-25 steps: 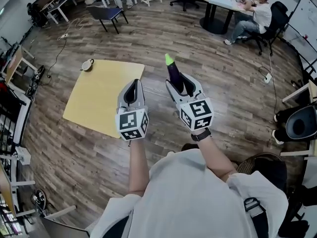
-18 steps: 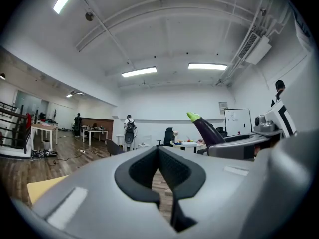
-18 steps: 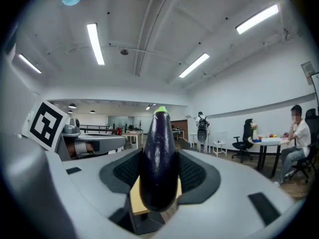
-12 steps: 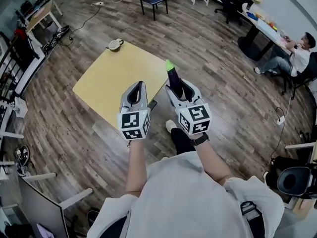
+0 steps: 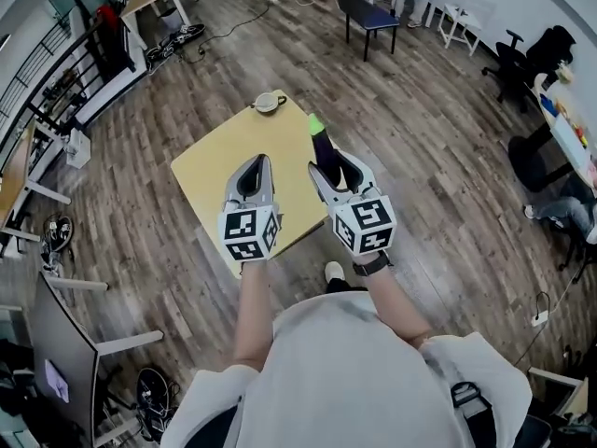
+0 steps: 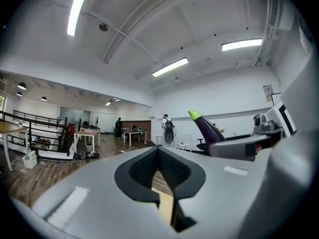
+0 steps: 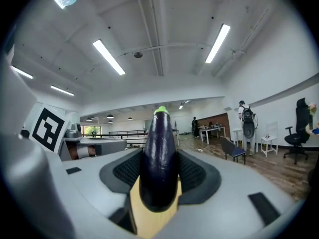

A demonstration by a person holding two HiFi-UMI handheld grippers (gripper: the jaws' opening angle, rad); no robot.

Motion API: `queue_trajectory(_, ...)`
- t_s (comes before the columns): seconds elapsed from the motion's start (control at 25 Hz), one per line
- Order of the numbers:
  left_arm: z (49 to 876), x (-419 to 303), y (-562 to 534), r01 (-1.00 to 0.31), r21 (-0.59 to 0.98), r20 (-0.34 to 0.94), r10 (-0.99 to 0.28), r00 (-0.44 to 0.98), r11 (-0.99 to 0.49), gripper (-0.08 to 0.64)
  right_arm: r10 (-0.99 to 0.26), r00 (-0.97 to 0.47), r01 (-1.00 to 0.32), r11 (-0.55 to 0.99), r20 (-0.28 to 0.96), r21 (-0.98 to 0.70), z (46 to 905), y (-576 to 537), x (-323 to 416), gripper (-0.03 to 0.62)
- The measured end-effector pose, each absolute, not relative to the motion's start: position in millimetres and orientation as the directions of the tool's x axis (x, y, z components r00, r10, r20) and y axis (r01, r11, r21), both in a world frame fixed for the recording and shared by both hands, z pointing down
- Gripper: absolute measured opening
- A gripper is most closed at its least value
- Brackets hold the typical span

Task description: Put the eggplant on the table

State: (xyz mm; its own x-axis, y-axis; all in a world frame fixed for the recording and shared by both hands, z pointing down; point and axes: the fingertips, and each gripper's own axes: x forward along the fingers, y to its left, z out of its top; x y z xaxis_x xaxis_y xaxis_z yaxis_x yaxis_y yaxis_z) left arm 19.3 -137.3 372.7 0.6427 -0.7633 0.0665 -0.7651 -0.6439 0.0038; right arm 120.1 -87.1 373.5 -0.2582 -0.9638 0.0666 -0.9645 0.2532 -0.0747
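Observation:
A dark purple eggplant [image 5: 326,147] with a green stem end [image 5: 317,125] stands upright between the pads of my right gripper [image 5: 338,164], which is shut on it. In the right gripper view the eggplant [image 7: 159,158] fills the gap between the jaws, with yellow table top [image 7: 152,218] below. My left gripper [image 5: 257,161] is beside it to the left, shut with nothing in it [image 6: 158,149]. Both grippers are held level over the near part of the square yellow table [image 5: 215,171].
A small round bowl-like thing [image 5: 270,102] sits at the table's far corner. Wooden floor surrounds the table. A blue chair [image 5: 367,9] stands beyond it, a railing and desks [image 5: 103,54] are at the far left, and a monitor [image 5: 61,362] is at the lower left.
The person has turned and come up to the yellow table: it was off to the left, now it lies under both grippers. The eggplant stays in the right gripper.

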Motion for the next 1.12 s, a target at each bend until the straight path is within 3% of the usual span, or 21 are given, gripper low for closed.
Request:
queue_trajectory(0.36,387,24,-172,-0.861,-0.036,0.093,-0.859,0.503,-0.508,0.01,-0.907,-0.408,-0.908,0.391,0.101,-0.15,392,-149,125,0.217)
queue_trajectory(0.76,433,-48,-212,-0.938,0.021,0.152,-0.926,0.346,-0.347,0.01,-0.812,-0.554,-0.832,0.529,0.185,-0.167,440,-208,61,0.218)
queue_trajectory(1.12,453,-96,-275,-0.949,0.062,0.194,-0.929,0.315,-0.309,0.009,-0.762,-0.595,-0.804,0.574,0.256,-0.158,463,-285,11,0.218)
